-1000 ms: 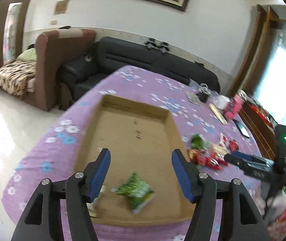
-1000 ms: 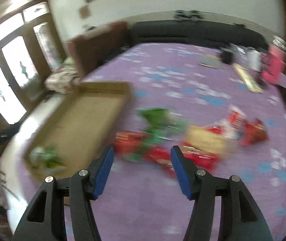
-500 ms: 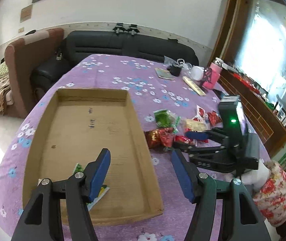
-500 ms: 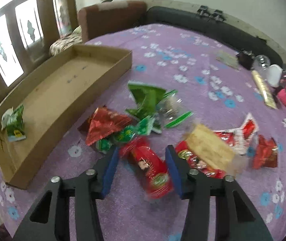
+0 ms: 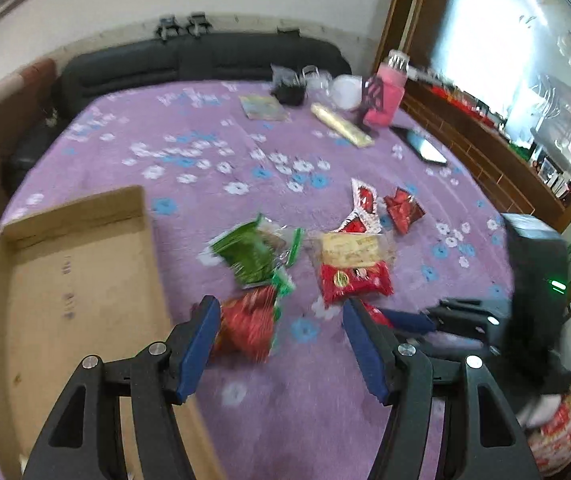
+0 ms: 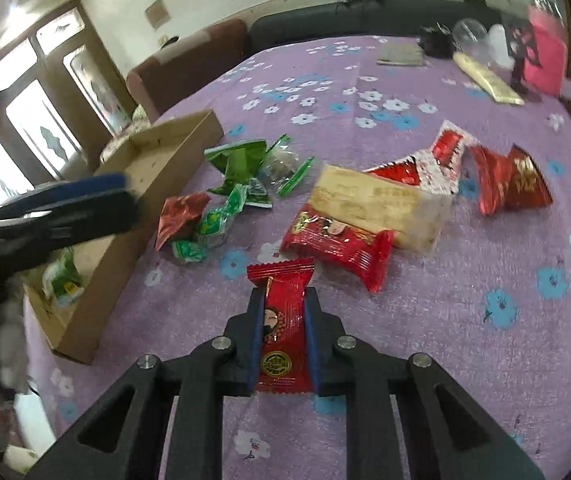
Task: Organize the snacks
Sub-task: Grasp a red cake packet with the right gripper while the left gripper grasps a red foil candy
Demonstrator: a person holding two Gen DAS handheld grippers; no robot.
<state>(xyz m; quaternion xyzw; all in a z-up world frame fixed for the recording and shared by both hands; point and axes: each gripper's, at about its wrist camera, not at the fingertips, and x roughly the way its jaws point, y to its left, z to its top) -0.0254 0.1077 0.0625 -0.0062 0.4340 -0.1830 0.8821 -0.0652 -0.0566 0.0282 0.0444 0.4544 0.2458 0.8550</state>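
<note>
The cardboard tray (image 6: 157, 168) at the table's (image 6: 465, 340) left edge holds 1 green packet (image 6: 63, 276). Right tongs (image 6: 283, 304) are clamped on a red snack packet (image 6: 281, 320). Left tongs (image 5: 281, 320) stand half open, empty, over loose snacks (image 5: 349, 264). Purple cloth beyond lies bare.

Left gripper (image 5: 281, 340): jaws held apart, nothing gripped; a red packet (image 5: 249, 324) is seen on the cloth between and beyond them. Cardboard tray (image 5: 85, 300): placed at left on the purple flowered cloth (image 5: 205, 152). Green packets (image 5: 251, 254), a pale bar (image 5: 351, 250) and red wrappers (image 5: 355, 282): scattered at centre. Right gripper (image 5: 409, 318): seen at right, jaw state hidden. Pink bottle (image 5: 385, 96): stood at the far edge.
</note>
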